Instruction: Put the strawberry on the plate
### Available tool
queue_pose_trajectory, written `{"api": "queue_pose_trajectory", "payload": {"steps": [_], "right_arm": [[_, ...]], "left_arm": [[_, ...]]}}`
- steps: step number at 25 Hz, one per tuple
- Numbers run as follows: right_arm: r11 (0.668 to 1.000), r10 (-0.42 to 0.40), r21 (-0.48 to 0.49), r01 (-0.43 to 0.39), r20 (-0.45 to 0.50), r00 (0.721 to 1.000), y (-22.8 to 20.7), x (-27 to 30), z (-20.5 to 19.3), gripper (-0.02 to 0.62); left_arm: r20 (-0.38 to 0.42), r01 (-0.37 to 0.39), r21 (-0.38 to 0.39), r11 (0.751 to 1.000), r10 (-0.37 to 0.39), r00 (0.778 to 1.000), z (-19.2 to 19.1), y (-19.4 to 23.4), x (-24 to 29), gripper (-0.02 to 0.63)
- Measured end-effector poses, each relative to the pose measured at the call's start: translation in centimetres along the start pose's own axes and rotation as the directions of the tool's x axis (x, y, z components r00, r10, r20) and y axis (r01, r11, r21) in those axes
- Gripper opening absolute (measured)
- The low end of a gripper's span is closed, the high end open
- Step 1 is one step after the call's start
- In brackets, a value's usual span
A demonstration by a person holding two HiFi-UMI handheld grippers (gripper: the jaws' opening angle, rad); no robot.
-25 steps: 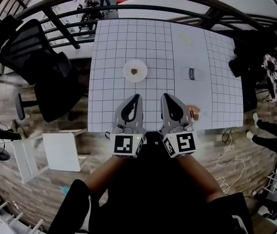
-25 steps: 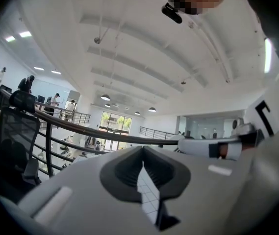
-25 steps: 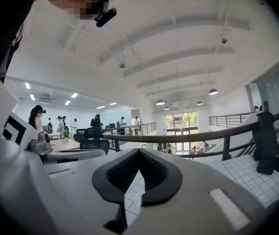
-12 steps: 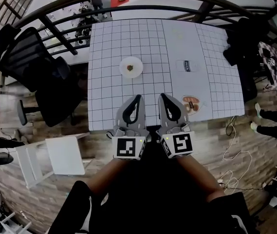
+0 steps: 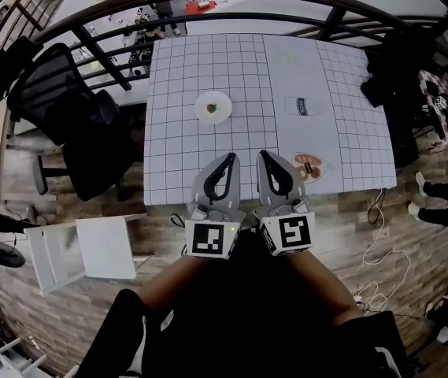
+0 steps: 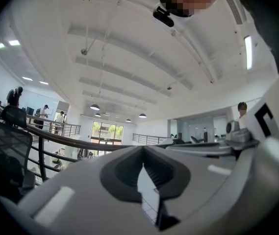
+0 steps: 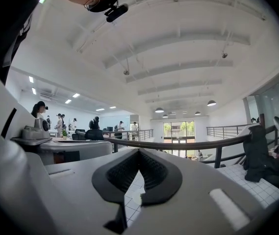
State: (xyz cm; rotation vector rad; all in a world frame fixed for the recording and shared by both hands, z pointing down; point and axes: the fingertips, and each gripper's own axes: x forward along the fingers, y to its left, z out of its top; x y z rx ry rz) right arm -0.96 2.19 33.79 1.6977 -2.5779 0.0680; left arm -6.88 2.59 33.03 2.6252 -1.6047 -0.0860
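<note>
- We hold the left gripper (image 5: 229, 158) and the right gripper (image 5: 262, 156) side by side over the near edge of the tabletop (image 5: 172, 160), tips pointing toward the far edge
- The left gripper's jaws are together, with nothing between them; the right gripper's are also closed and empty
- The plate (image 5: 202, 101) sits on the tabletop's left half, about midway between near and far edges; a small dark lump on it looks like the strawberry (image 5: 213, 108), though it is too small to be sure
- A white packet (image 5: 301, 106) lies on the right half; a flat reddish thing (image 5: 309, 166) lies nearer the near edge, just beside the right gripper
- A black chair (image 5: 58, 109) stands off the left edge
</note>
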Motion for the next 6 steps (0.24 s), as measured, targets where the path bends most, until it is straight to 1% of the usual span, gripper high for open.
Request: {"api": "queue_pose_trajectory", "payload": {"steps": [6], "right_arm": [[0.997,0.053,-0.048,-0.053,0.012,0.999,-0.5,-2.7,0.1,-0.003]], "left_arm": [[-0.019,-0.033,0.014,0.999,0.033,0.999,-0.6,-2.7,-0.7,0.009]]}}
